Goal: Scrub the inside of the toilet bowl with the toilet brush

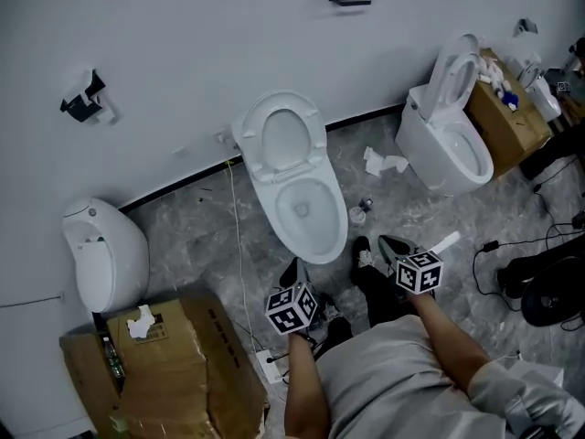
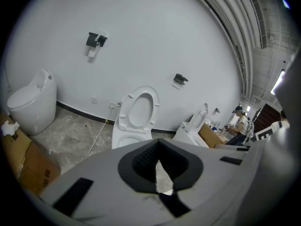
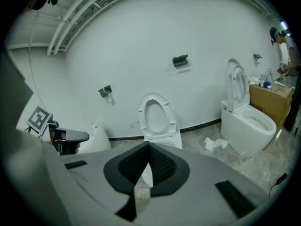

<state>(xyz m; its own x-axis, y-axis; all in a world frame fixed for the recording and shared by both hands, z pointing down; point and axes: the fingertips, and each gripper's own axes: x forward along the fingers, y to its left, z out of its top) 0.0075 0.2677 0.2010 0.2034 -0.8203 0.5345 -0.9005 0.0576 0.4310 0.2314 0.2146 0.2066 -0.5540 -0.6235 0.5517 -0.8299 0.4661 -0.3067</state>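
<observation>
A white toilet [image 1: 306, 210] stands against the wall with its seat and lid [image 1: 283, 140] raised and the bowl bare; it also shows in the left gripper view [image 2: 136, 114] and the right gripper view [image 3: 157, 119]. My left gripper [image 1: 291, 269] hovers just in front of the bowl's near rim, its jaws [image 2: 157, 150] shut on nothing. My right gripper [image 1: 389, 244] is to the right of the bowl, also shut and holding nothing [image 3: 148, 148]. No toilet brush can be made out; a small round object [image 1: 359, 214] sits on the floor beside the bowl.
A second toilet [image 1: 450, 140] stands at the right, with crumpled paper [image 1: 384, 162] on the floor before it. A rounded white fixture [image 1: 102, 250] and a cardboard box [image 1: 174, 369] are at the left. Cables and dark gear [image 1: 539, 286] lie at the right.
</observation>
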